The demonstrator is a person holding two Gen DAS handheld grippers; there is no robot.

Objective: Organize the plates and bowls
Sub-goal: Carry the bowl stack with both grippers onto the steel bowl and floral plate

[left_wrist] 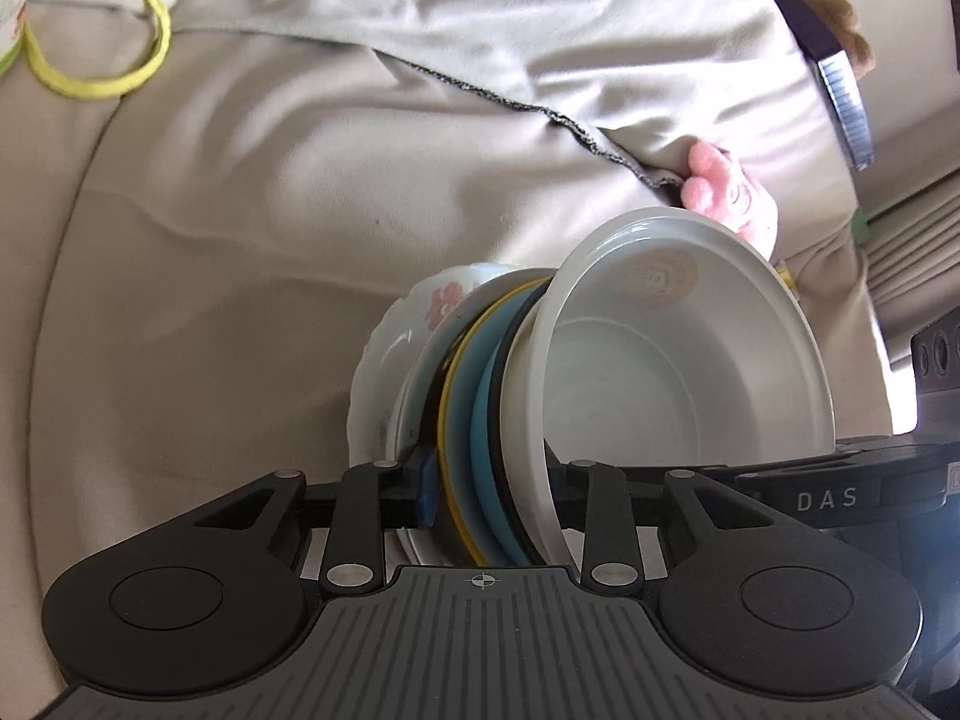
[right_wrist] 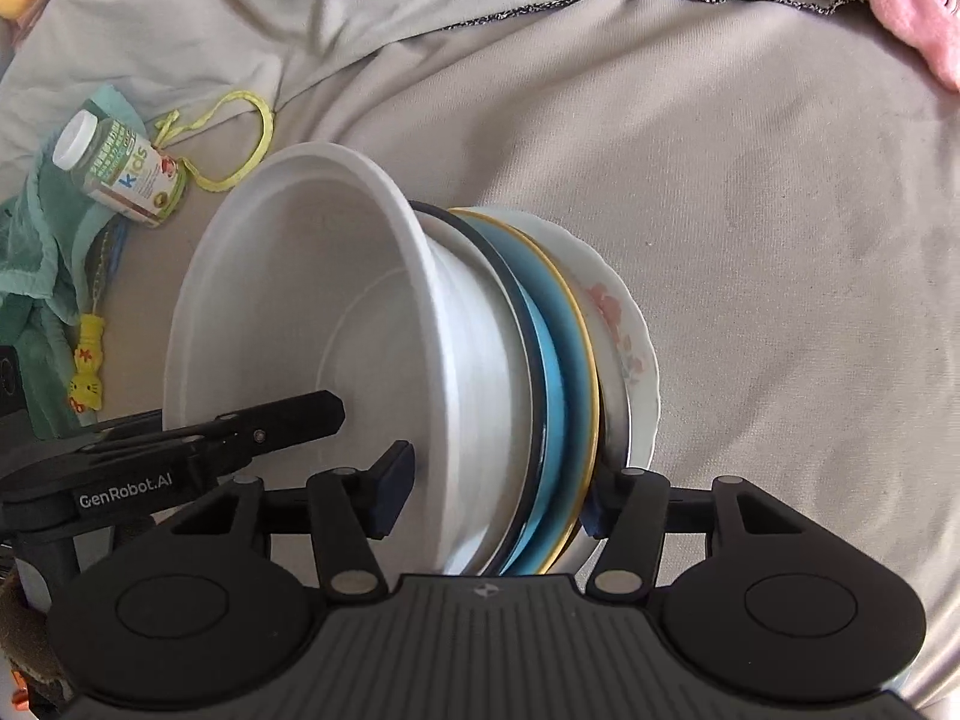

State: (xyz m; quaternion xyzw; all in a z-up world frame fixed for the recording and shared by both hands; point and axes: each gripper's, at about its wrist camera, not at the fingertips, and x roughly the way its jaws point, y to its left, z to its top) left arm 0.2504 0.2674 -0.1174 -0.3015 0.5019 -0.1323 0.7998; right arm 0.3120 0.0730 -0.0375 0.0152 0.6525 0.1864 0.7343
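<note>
I find the stack (right_wrist: 540,384) assembled: white bowl (left_wrist: 678,360) nested on plates. Both my left hand-held gripper (left_wrist: 489,498) and right hand-held gripper (right_wrist: 498,498) clamp it above the bed (right_wrist: 780,240); setting down remains.

- Soft daylight, fairly bright, no harsh glare.
- The white bowl (right_wrist: 288,324) shows gentle shading inside; folds in the beige cloth (right_wrist: 750,270) beyond it cast mild shadows.
- Fisheye bending curves everything far from the bowl; edges blur slightly.
</note>
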